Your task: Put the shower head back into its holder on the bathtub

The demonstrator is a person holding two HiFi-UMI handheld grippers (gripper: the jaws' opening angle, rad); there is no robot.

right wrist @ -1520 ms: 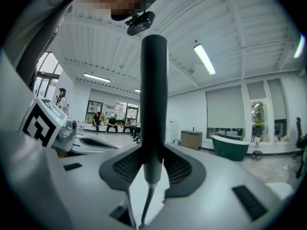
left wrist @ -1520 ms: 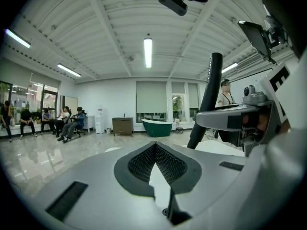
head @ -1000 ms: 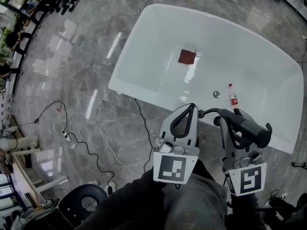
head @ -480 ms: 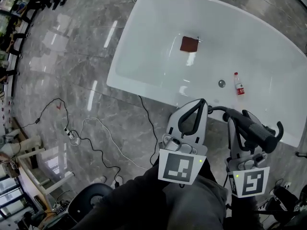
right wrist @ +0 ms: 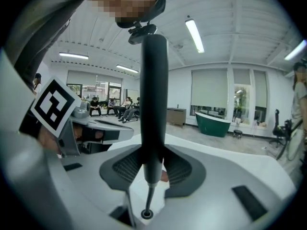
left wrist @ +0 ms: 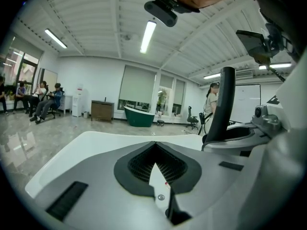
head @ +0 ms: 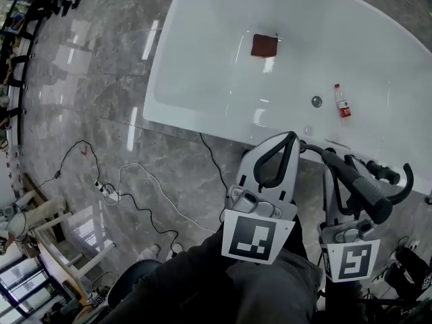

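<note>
Shower head: a dark, bar-like handle, pinched by the fingers of the right gripper. In the right gripper view the handle stands upright through the grip, with a thin stem and a round fitting showing below the pads. It is out of the tub, held on the person's side of the near rim. A dark hose curves away from its lower end, across the space ahead of both sets of fingertips. Left gripper: its fingers are pressed together at the tips and carry nothing. It is held just to the left of the right gripper and does not touch it. In the left gripper view the handle rises to the right of the closed fingers. Bathtub: white, lying directly beyond both sets of fingertips, its near rim just ahead of them. Inside it, well beyond the fingertips, a red-brown cloth lies flat on the bottom. A round drain sits nearer, with a small red-labelled bottle lying just to its right. The holder cannot be identified at this size. The grey polished floor spreads to the left of the left fingers, with thin cables trailing over it. The person's dark trousers show below both grippers.
</note>
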